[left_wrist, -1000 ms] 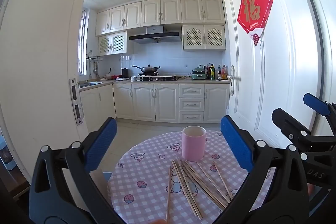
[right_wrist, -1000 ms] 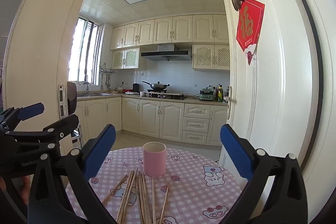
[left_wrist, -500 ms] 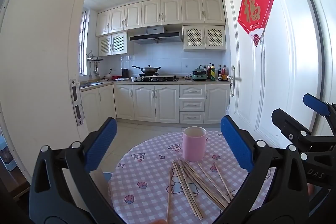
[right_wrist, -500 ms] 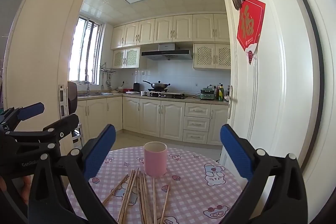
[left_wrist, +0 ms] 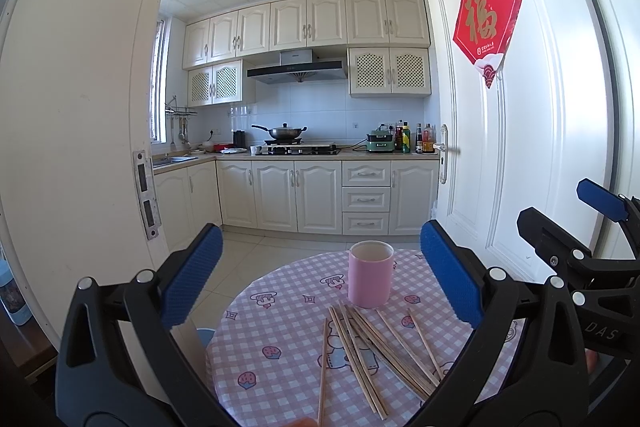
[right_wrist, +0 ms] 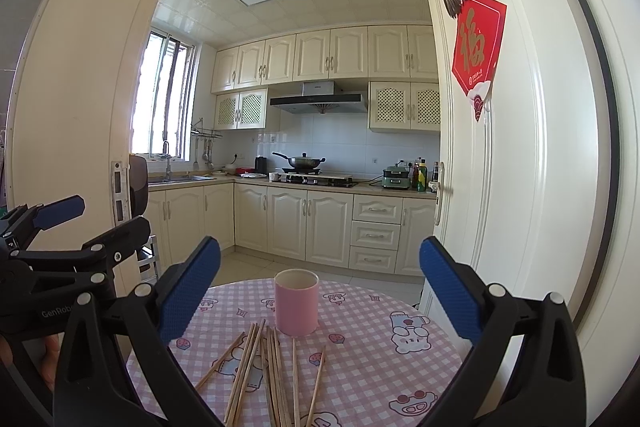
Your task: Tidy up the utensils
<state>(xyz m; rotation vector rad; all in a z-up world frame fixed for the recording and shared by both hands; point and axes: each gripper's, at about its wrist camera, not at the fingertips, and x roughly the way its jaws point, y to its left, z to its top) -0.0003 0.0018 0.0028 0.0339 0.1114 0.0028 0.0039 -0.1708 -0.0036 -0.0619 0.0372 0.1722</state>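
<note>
A pink cup (left_wrist: 369, 274) stands upright and empty near the far edge of a round table with a pink checked cloth (left_wrist: 276, 343). Several wooden chopsticks (left_wrist: 360, 343) lie scattered on the cloth in front of the cup. The cup (right_wrist: 296, 302) and chopsticks (right_wrist: 268, 367) also show in the right wrist view. My left gripper (left_wrist: 320, 279) is open and empty, held above the table's near side. My right gripper (right_wrist: 320, 283) is open and empty, beside the left one; it shows at the right edge of the left wrist view (left_wrist: 576, 227).
A white door (left_wrist: 500, 147) with a red paper sign stands open just right of the table. A white door frame (left_wrist: 80, 147) is at the left. A kitchen with cabinets and a stove (left_wrist: 296, 147) lies beyond.
The right wrist view has tilted slightly, so the cup sits a little lower and to the right in it. The cup and chopsticks have not moved.
</note>
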